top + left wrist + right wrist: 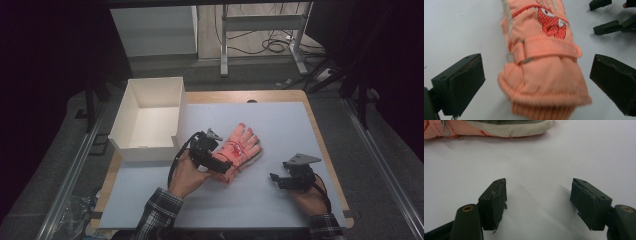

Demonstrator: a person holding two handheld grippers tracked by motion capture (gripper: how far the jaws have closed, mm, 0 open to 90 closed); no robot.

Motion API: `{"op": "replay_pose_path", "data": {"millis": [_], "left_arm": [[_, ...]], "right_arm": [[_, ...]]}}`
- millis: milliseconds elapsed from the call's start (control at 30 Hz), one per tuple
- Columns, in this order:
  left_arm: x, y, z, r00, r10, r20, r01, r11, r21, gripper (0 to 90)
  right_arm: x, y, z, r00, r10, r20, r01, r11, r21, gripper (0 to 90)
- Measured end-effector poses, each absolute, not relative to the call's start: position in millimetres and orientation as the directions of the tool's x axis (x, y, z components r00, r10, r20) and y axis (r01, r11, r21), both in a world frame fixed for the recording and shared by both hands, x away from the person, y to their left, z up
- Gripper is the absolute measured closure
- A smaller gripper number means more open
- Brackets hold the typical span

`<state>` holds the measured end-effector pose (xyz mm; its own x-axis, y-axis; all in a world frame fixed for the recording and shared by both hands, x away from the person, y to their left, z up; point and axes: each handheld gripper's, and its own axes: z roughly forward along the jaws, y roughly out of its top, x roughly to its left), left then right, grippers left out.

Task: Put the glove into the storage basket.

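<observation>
Left claw (536,85) gapes astride orange glove (541,57) cuff.

The high view looks forward and down over the pale grey table mat (280,130). The left gripper view sits close above the padded orange glove (541,62), slightly blurred. The right gripper view skims low, sharing what is probably that glove's edge (439,130).

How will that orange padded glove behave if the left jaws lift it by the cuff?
The glove looks puffy and quilted, so it will probably squash under the pads and droop at the finger end. It likely weighs little for its bulk. The ribbed knit cuff should give grip, not slip.
</observation>
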<state>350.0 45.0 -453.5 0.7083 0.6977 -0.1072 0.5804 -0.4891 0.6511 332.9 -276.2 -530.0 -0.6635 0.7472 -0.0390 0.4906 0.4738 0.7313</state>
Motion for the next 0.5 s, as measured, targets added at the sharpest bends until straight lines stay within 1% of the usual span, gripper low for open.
{"op": "replay_pose_path", "data": {"millis": [233, 500], "left_arm": [[364, 22, -462, 0.724, 0.685, -0.085, 0.57, -0.524, 0.632, 0.0], [376, 6, -477, 0.721, 0.687, -0.088, 0.589, -0.541, 0.601, 0.0]], "right_arm": [[333, -276, -530, -0.664, 0.747, -0.039, 0.49, 0.474, 0.731, 29.6], [333, -276, -530, -0.665, 0.746, -0.041, 0.488, 0.475, 0.732, 29.6]]}}
